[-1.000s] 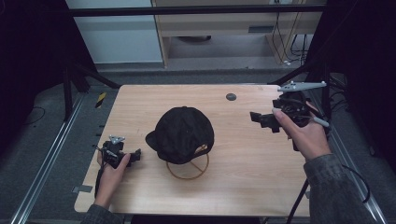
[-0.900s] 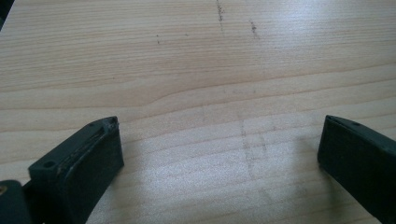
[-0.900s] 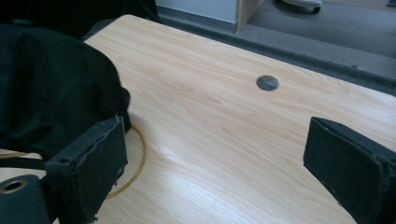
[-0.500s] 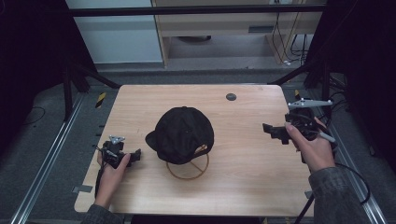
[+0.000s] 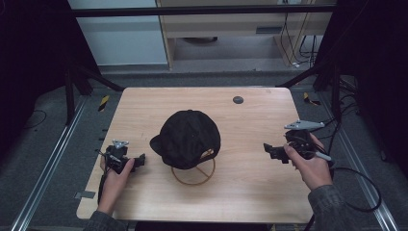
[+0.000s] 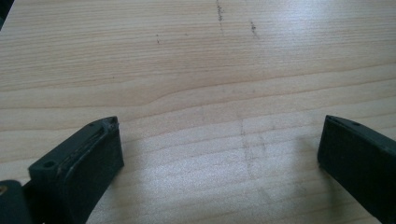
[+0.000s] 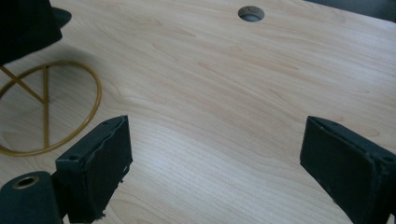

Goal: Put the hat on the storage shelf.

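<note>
The black cap (image 5: 187, 138) sits on a gold wire stand (image 5: 195, 174) at the middle of the wooden table (image 5: 250, 192), its brim pointing to the person's left. In the right gripper view, the stand's round base (image 7: 46, 109) lies on the wood under the cap's dark edge (image 7: 28, 28). The left gripper (image 5: 137, 161) rests low near the table's left side, apart from the cap, and its jaws stand wide apart over bare wood. The right gripper (image 5: 269, 150) is at the right side, well apart from the cap, its jaws also spread wide with nothing between them. A small round hole (image 5: 237, 100) is in the table beyond the cap.
</note>
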A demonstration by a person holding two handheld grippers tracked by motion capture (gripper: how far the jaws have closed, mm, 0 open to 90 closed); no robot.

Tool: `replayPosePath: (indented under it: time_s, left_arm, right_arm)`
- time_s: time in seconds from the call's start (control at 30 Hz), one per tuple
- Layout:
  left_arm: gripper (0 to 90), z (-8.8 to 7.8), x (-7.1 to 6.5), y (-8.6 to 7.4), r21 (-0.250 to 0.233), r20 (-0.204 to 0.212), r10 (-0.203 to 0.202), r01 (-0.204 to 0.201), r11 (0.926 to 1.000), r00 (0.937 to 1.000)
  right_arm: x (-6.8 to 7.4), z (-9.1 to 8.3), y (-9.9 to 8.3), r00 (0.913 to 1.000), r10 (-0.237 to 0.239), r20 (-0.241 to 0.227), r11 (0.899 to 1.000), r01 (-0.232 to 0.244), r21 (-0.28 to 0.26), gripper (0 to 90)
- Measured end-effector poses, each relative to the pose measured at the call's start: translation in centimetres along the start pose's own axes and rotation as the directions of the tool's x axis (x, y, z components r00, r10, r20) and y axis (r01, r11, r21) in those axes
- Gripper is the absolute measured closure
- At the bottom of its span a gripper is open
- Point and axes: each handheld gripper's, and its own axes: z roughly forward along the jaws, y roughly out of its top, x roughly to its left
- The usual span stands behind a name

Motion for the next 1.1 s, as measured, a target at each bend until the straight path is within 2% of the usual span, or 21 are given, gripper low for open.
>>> replayPosePath:
  time_s: [0.7,1.1]
  left_arm:
    - [0.0,0.0,0.0,0.0,0.000,0.000,0.000,0.000,1.0000,1.0000]
    - [0.0,0.0,0.0,0.0,0.000,0.000,0.000,0.000,1.0000,1.0000]
  right_arm:
    - [2.6,4.4,-5.1,0.9987,-0.009,-0.051,0.998,0.013,0.061,9.4]
    - [4.5,6.5,-7.0,0.9963,-0.003,-0.085,0.996,0.010,0.084,9.6]
